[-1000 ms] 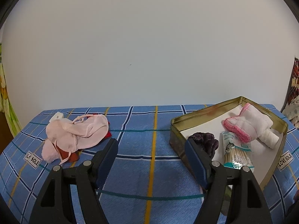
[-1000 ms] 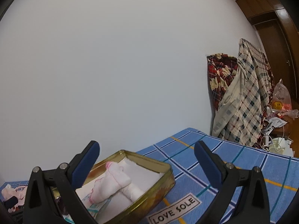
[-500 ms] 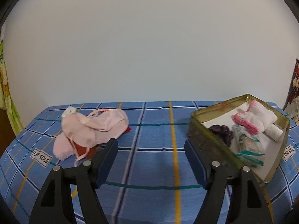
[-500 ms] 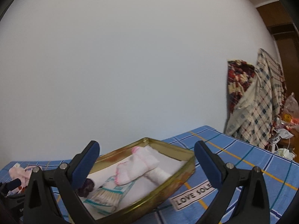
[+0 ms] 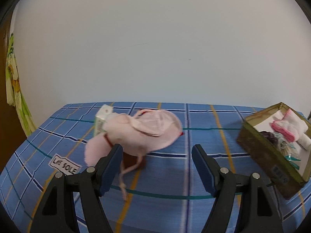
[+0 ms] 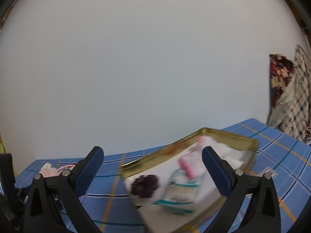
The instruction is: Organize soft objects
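Just ahead of the left hand-held gripper [image 5: 157, 167], toward its left finger, a heap of pink soft garments [image 5: 143, 134] lies loose on the blue checked bed cover [image 5: 204, 120], so that part looks undone. Its jaws stand wide, gripping nothing. Off to its right sits the gold tin [image 5: 260, 151], already holding a pink-and-white sock bundle [image 5: 291, 128] and a dark scrunchie [image 6: 144, 182]. The right hand-held gripper [image 6: 152, 167] hangs over the tin, wide open and empty.
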Motion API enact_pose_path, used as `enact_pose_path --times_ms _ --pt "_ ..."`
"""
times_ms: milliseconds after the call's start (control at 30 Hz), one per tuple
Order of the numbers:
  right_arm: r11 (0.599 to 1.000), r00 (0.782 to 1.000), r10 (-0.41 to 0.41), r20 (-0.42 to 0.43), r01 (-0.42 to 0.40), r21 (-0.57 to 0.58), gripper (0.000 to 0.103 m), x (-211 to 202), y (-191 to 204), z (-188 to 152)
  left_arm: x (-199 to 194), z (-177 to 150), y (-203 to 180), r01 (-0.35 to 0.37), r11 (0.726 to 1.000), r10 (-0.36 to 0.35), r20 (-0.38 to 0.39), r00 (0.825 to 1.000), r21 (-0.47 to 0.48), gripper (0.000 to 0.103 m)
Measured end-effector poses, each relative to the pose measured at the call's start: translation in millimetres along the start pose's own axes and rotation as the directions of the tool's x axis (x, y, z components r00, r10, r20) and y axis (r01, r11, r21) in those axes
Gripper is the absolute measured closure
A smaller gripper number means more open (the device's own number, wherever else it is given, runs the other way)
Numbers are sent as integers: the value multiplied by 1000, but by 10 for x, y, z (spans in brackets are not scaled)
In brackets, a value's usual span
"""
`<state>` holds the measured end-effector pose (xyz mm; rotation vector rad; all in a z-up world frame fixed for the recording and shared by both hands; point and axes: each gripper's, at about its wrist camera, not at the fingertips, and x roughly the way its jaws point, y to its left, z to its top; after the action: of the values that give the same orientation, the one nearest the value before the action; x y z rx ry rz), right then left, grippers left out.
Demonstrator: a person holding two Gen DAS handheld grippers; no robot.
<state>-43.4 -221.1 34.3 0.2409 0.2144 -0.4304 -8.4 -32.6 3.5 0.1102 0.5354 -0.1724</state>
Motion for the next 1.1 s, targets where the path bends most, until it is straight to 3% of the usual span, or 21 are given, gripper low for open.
enact_pose_path --times_ms 200,333,633,900,1100 --pt "997 995 74 -64 -75 -13 0 150 430 -134 117 51 463 5 999 -8 -45 999 -54 28" --pt "992 988 117 -104 -121 -28 0 252 696 -216 210 83 744 -48 998 45 -56 997 -51 28" --pt "974 951 217 -219 -227 -21 0 563 1249 -316 361 117 1361 -119 979 102 -105 989 -163 28" --pt "944 871 316 -377 -329 31 1 978 1764 -518 498 80 1600 -234 955 201 -186 962 -181 28" --pt "934 798 354 -488 -325 145 5 1344 1922 -690 532 69 1612 -219 956 180 -199 963 -197 28"
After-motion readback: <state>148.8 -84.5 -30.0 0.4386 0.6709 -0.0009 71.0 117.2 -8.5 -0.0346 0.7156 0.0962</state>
